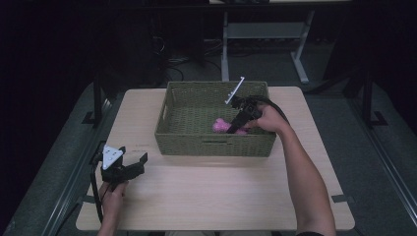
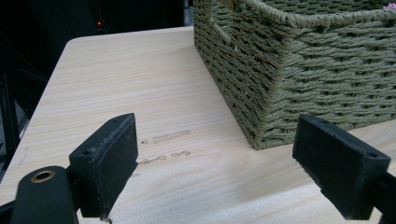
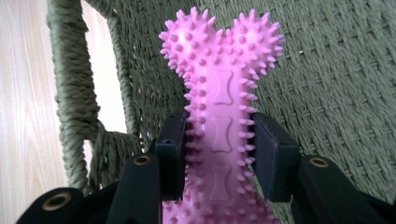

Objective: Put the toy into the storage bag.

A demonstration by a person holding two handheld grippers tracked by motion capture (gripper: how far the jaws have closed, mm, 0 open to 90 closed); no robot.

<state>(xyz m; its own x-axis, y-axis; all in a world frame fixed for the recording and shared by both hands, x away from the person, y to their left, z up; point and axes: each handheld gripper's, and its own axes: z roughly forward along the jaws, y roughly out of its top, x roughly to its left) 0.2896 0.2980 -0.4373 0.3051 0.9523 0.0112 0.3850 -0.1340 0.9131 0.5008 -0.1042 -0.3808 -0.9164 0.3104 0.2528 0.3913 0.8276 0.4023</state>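
Dark floor and the legs of another desk surround our pale wooden table (image 1: 216, 196), which carries little besides a woven basket.

At the near left corner our left hand (image 1: 112, 194) holds the left gripper (image 1: 134, 161) low over the bare wood, pointing toward the basket. A grey three-cornered plate (image 1: 112, 156) sits on top of it and its black cable (image 1: 94, 189) trails back past the wrist. In the left gripper view its two black jaws stand wide apart with nothing between them, and between them we see faint scuff marks (image 2: 168, 145) on the tabletop, with the basket's near corner just beyond.

The olive-green woven basket (image 1: 215, 143) stands at the middle of the table toward the far edge, with a handle slot (image 1: 164, 112) cut into its left end wall.

To the right, our right hand (image 1: 268, 118) reaches over the basket's right end and tilts the right gripper (image 1: 231, 129) down inside. In the right gripper view its jaws are clamped on the shaft of a pink spiky rubber bone (image 3: 223, 116), pads pressing both sides, the knobbed end sticking out past them against the basket's weave. From above, the bone (image 1: 220, 126) shows inside the basket, in its right half near the front wall. We cannot tell whether it rests on the bottom.
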